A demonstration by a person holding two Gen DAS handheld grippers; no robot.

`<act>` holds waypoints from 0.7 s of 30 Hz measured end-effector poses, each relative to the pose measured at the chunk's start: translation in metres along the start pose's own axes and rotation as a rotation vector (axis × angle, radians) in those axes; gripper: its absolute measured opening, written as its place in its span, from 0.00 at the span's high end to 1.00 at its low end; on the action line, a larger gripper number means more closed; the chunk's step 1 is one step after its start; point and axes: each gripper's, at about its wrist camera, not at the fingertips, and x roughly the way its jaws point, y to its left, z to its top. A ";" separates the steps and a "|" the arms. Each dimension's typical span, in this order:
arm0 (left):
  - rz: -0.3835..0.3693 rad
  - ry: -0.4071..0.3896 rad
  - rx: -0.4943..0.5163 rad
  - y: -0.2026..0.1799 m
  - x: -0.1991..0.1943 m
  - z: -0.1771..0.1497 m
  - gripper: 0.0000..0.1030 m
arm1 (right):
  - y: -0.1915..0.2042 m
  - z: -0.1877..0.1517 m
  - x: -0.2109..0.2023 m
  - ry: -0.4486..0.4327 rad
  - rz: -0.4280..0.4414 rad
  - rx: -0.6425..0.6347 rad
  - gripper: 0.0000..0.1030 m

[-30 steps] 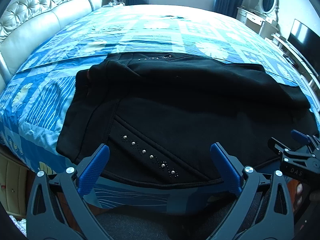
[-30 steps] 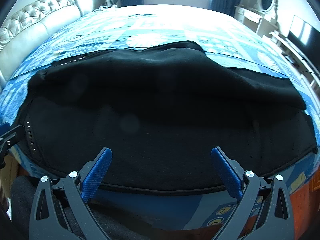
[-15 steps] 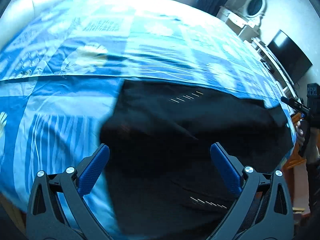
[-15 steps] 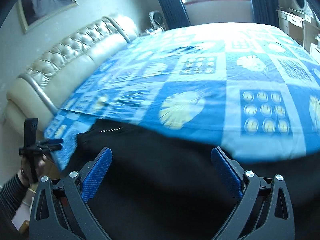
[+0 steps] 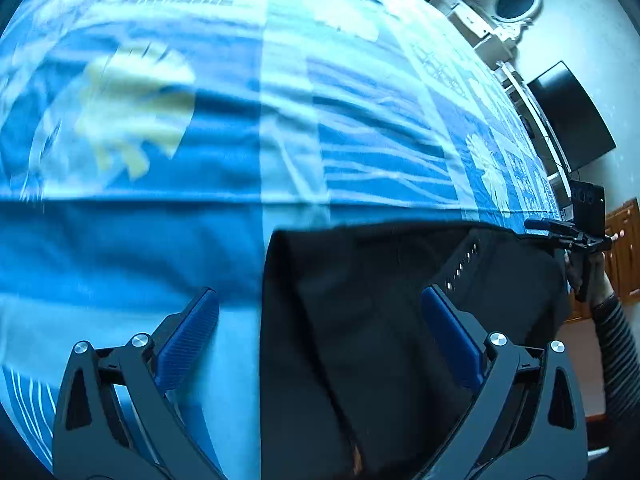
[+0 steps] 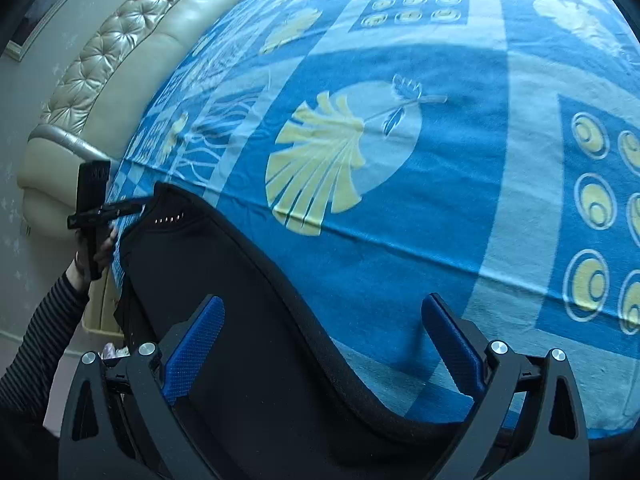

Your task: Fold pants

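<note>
We hold the left gripper (image 5: 320, 340) and right gripper (image 6: 324, 344) wide apart, gripping nothing, above the black pants (image 5: 380, 320) on the bed (image 6: 400, 240).

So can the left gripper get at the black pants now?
Probably yes. The left gripper is open, and the edge of the black pants lies on the blue blanket right between its fingers, with nothing in the way.
</note>
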 end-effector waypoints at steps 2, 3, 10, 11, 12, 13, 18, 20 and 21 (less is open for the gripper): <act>0.025 0.002 -0.018 -0.001 0.005 0.002 0.02 | 0.003 -0.002 0.006 0.033 0.001 -0.014 0.05; 0.039 0.003 -0.016 -0.003 0.007 0.004 0.02 | 0.006 -0.003 0.008 0.047 -0.006 -0.029 0.05; 0.023 0.027 0.014 -0.007 0.005 0.006 0.67 | 0.017 -0.001 0.021 0.130 -0.030 -0.065 0.75; 0.013 0.034 0.021 -0.009 0.006 0.006 0.69 | 0.019 -0.001 0.022 0.133 -0.047 -0.079 0.79; 0.021 0.029 0.032 -0.012 0.007 0.005 0.70 | 0.020 0.000 0.023 0.134 -0.049 -0.081 0.87; 0.027 0.022 0.037 -0.014 0.006 0.006 0.72 | 0.021 0.001 0.021 0.125 -0.049 -0.079 0.89; -0.021 -0.079 0.013 -0.020 -0.021 0.018 0.86 | 0.033 0.011 -0.007 -0.001 -0.122 -0.100 0.92; -0.054 -0.122 -0.006 -0.020 -0.036 0.022 0.86 | 0.042 0.009 -0.028 -0.089 -0.161 -0.092 0.92; -0.073 -0.149 -0.007 -0.023 -0.048 0.021 0.86 | 0.049 0.006 -0.036 -0.122 -0.176 -0.107 0.92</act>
